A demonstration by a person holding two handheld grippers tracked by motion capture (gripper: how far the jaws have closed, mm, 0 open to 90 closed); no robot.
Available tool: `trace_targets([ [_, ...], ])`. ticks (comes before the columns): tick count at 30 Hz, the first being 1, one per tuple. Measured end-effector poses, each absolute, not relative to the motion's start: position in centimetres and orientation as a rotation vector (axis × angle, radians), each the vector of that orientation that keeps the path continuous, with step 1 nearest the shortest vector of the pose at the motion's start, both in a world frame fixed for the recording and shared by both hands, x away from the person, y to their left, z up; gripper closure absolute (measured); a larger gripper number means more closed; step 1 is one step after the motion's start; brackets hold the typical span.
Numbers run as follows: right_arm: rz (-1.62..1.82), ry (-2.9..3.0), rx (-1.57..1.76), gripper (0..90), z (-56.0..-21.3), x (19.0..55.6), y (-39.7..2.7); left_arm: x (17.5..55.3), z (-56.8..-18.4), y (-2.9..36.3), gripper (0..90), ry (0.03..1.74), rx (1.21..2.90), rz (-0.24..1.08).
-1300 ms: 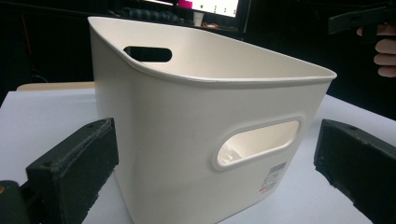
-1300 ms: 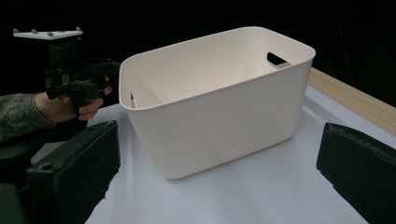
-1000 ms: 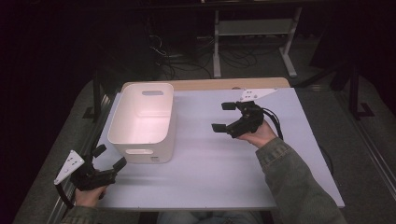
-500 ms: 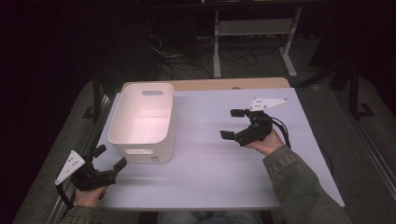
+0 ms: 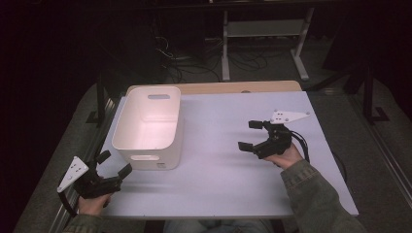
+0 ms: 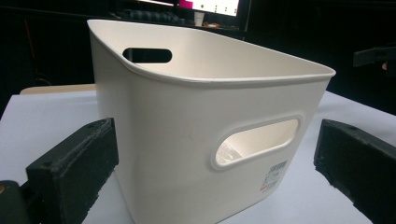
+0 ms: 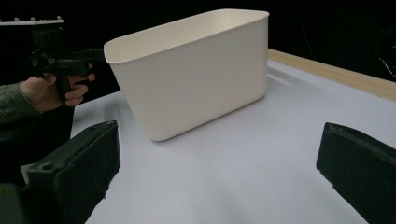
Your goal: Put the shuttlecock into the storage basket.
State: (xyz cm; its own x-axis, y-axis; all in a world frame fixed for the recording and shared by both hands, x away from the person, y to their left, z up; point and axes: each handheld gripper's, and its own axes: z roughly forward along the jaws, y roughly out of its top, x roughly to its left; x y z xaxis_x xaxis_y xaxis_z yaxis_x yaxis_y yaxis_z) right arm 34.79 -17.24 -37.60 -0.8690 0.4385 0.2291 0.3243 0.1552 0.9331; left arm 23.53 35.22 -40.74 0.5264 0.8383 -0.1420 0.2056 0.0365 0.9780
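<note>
White bin [image 5: 148,127] stands upright on the left part of the pale table [image 5: 218,184], its long axis running away from the person, its open top up. No contents can be made out in its interior from the high view. A slot handle is cut through the far end wall and another through the near end wall; the left gripper view shows the near slot with a small printed label just below and beside it on the wall.

Left gripper [image 5: 114,165] sits at the table's near left corner, held in the person's left hand [image 5: 92,204], just short of the bin's near end and not touching it. Its jaws are spread wide with nothing between them; in its own view the two black pads flank the bin's near corner at a distance.

Right gripper [image 5: 252,136] is held over the right half of the table by the right hand [image 5: 284,156], well apart from the bin and pointed toward its long side. Its jaws are likewise spread wide and hold nothing. The grey three-cornered plate [image 5: 287,116] rides on top of it, and a cable [image 5: 303,145] trails off toward the right edge.

A strip of bare wood [image 5: 243,87] shows along the table's far edge. Beyond it the room is dark; a light metal stand [image 5: 265,34] and loose floor cables [image 5: 170,53] are visible.
</note>
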Motion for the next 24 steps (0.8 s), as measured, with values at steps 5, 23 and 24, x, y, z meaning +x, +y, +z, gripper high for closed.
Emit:
trace_targets([
  [5,1.828,2.294,0.798,0.0,-38.1,34.3,-18.3,23.6,-40.8,35.2,0.0,0.949,1.491,0.616],
  [23,1.773,2.207,0.904,0.2,-40.3,32.1,-21.8,23.8,-40.8,35.2,0.0,0.944,1.496,0.616],
  [24,1.77,2.198,0.912,0.2,-40.3,32.0,-22.1,23.8,-40.8,35.2,0.0,0.943,1.497,0.614],
])
